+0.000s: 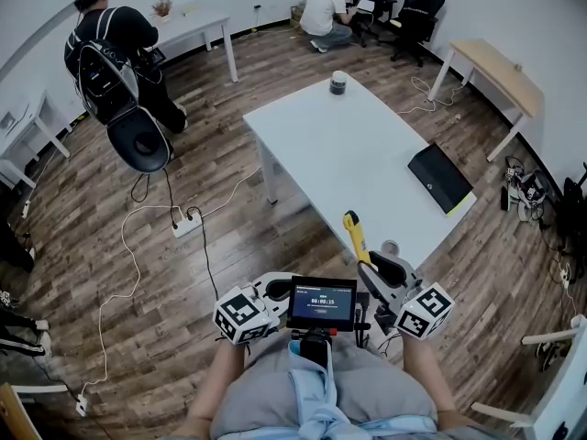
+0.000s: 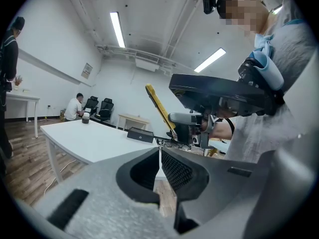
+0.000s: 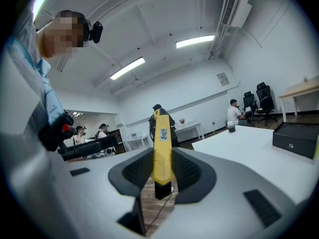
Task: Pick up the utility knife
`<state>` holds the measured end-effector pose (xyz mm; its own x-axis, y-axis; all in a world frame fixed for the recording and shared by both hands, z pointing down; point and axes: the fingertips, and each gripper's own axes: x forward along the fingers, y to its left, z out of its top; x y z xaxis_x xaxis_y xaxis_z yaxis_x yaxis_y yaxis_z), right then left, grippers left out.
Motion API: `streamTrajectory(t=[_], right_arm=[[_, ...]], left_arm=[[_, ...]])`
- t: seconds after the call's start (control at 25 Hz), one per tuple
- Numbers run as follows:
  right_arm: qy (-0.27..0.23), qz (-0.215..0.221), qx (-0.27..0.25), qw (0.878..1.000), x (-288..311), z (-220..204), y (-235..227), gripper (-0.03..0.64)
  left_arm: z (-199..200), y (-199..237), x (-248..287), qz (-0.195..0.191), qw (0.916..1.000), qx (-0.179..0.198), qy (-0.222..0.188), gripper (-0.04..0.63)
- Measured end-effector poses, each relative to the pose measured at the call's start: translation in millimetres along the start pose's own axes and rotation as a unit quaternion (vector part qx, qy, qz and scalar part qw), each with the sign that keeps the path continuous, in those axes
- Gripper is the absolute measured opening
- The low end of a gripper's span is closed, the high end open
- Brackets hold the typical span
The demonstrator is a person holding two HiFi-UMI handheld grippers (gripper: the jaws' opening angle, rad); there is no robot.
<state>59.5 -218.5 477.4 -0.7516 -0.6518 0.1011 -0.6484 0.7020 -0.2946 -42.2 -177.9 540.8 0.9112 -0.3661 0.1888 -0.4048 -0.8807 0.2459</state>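
Near the white table (image 1: 367, 145), right claw (image 3: 162, 172) clamps the yellow utility knife (image 3: 162, 143) (upright); left claw (image 2: 159, 169) closed, seemingly empty.

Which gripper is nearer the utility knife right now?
Right. The right gripper is clamped on the yellow utility knife; the left gripper sits apart to its left, shut and empty.

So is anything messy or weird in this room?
Nothing looks spilled or broken. The messiest bit is the floor left of the white table: a power strip and loose white cables sprawl across the wood. The yellow utility knife isn't lying anywhere; the right gripper is shut on it, pointing up.
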Motion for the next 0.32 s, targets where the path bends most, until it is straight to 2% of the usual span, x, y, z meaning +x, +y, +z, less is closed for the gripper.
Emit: streamTrajectory(t=[0.32], right_arm=[[0.002, -0.002, -0.003, 1.000, 7.2, 0.1, -3.8, 0.127]], left_arm=[[-0.8, 9.3, -1.9, 0.002, 1.0000, 0.001, 0.000, 0.020]])
